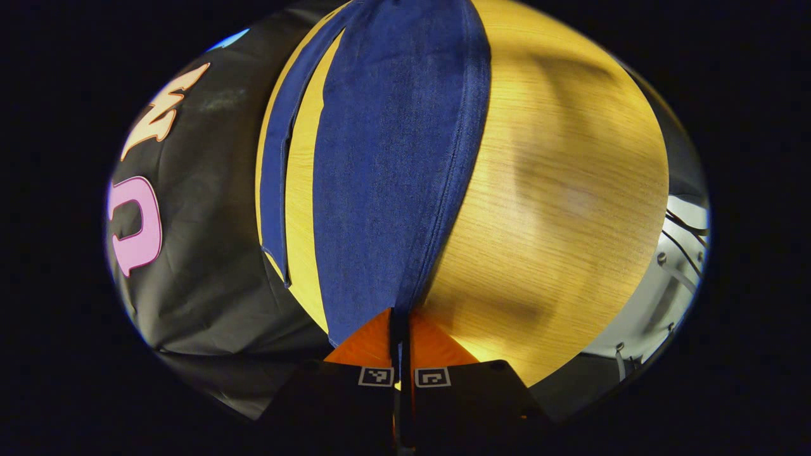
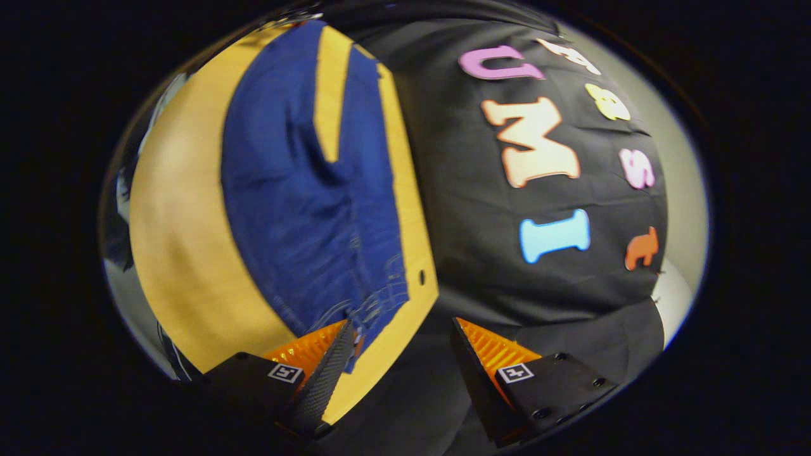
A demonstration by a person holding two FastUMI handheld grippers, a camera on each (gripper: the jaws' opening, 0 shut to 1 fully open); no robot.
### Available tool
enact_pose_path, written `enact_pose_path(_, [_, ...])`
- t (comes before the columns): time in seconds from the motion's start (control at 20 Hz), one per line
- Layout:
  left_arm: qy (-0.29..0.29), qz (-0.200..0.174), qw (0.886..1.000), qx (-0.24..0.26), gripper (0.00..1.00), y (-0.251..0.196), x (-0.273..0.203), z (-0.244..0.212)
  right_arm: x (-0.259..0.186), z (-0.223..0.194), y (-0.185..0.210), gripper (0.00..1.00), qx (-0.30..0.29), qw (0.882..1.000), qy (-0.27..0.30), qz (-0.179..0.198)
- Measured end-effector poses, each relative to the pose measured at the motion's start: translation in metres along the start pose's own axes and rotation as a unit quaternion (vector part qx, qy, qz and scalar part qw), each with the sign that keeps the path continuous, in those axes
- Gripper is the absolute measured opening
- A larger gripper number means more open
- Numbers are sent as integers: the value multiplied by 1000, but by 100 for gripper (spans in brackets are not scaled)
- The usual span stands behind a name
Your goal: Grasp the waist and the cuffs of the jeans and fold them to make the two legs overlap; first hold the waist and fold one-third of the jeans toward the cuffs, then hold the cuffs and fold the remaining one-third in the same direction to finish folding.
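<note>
On the wooden table point(image 1: 570, 190) lie the jeans point(image 1: 393, 158); the left gripper point(image 1: 400, 329), at 6 o'clock, pinches a cuff, the right gripper point(image 2: 399, 342) gapes wide.

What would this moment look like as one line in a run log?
left gripper: shut on jeans cuff | right gripper: open at waist | jeans: on wooden table, legs not yet overlapped

Both views close above jeans point(image 1: 393, 158), table point(image 1: 557, 190).
</note>
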State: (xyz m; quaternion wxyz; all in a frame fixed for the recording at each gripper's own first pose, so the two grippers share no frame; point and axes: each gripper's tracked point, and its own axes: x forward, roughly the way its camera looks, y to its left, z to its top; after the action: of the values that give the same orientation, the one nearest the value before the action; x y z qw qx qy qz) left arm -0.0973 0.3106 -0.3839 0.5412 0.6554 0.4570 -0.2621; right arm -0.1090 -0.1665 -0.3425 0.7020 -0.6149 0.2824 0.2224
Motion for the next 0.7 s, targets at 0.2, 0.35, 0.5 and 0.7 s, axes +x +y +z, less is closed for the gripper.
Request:
enact_pose_path(0.2, [18,-3,1000,8,0,-1,2,-2,20,-20,56,96,-39,995,1,92])
enact_pose_path(0.35, [28,-8,1000,8,0,-2,0,-3,22,-6,86,100,-54,989,-32,133])
enact_pose_path(0.5, [33,-11,999,11,0,-2,2,-4,39,10,107,89,-91,982,-70,149])
enact_pose_path(0.7, [38,-16,999,6,0,-3,1,-4,68,7,99,55,-74,986,-71,130])
